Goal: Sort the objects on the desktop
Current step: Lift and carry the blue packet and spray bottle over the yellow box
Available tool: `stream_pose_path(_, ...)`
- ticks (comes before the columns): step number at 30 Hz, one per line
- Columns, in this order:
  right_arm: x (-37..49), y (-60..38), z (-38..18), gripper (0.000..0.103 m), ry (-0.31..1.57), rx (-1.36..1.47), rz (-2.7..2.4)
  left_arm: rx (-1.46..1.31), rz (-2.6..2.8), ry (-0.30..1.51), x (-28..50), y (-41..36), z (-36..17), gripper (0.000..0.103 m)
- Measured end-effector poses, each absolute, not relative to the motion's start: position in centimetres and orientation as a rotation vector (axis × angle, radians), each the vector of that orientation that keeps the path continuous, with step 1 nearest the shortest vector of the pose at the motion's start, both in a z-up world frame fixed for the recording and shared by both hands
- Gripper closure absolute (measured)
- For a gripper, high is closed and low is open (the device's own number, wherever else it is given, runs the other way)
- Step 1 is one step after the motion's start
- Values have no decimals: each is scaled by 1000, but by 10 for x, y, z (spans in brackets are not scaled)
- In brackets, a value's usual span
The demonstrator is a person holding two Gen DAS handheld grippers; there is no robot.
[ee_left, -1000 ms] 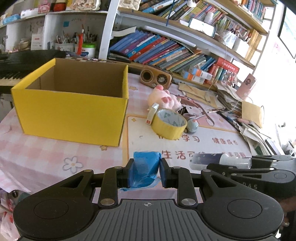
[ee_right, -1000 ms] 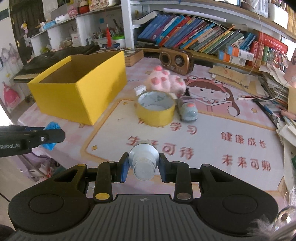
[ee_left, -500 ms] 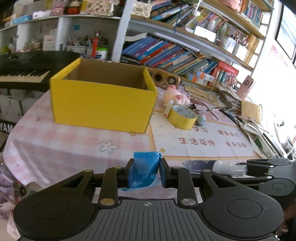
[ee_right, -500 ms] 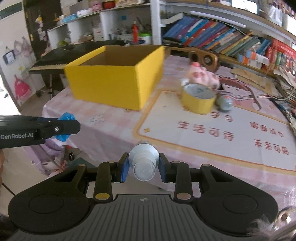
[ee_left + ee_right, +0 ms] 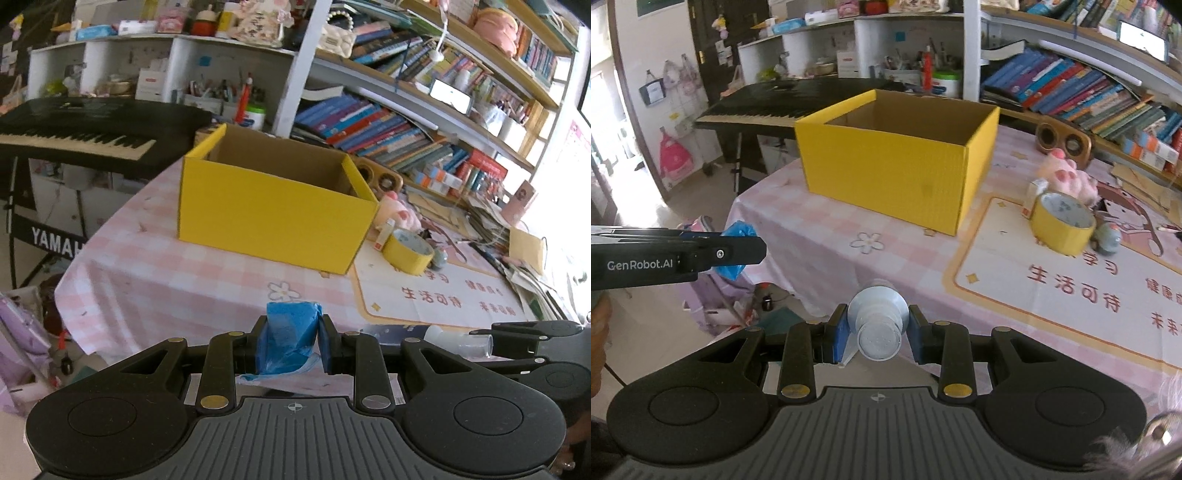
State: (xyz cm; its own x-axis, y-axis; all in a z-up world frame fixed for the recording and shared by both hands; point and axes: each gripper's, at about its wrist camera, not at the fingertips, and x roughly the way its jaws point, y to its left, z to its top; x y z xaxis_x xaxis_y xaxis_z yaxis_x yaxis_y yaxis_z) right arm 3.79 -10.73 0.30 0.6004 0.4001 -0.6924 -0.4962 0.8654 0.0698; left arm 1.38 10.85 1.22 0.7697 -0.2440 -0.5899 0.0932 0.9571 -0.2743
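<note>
My left gripper [image 5: 291, 343] is shut on a crumpled blue plastic bag [image 5: 290, 338], held off the table's near edge; it also shows from the side in the right wrist view [image 5: 738, 240]. My right gripper [image 5: 877, 332] is shut on a clear bottle with a grey cap [image 5: 879, 321], also seen in the left wrist view [image 5: 458, 338]. The open yellow cardboard box [image 5: 273, 210] [image 5: 897, 166] stands ahead on the pink checked tablecloth [image 5: 166, 258]. A yellow tape roll [image 5: 1062, 223], pink plush toy [image 5: 1065, 177] and small grey-blue object [image 5: 1108, 236] lie right of the box.
A black keyboard piano [image 5: 74, 129] stands left of the table. Shelves of books [image 5: 388, 133] run behind. A wooden speaker [image 5: 1062, 140] sits behind the plush. Paper piles [image 5: 491, 218] crowd the table's right side. Clutter lies on the floor [image 5: 738, 310] below the near edge.
Both grippers have pulled back and up away from the table, still holding their objects. The box and tape roll now look farther off, and the table's near edge and floor show.
</note>
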Motion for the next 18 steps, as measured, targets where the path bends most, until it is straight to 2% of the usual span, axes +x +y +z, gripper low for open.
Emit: stream_pose_path(18,52,-89,16,73,786,-87,547,-222,-176,635,30,116,24,78)
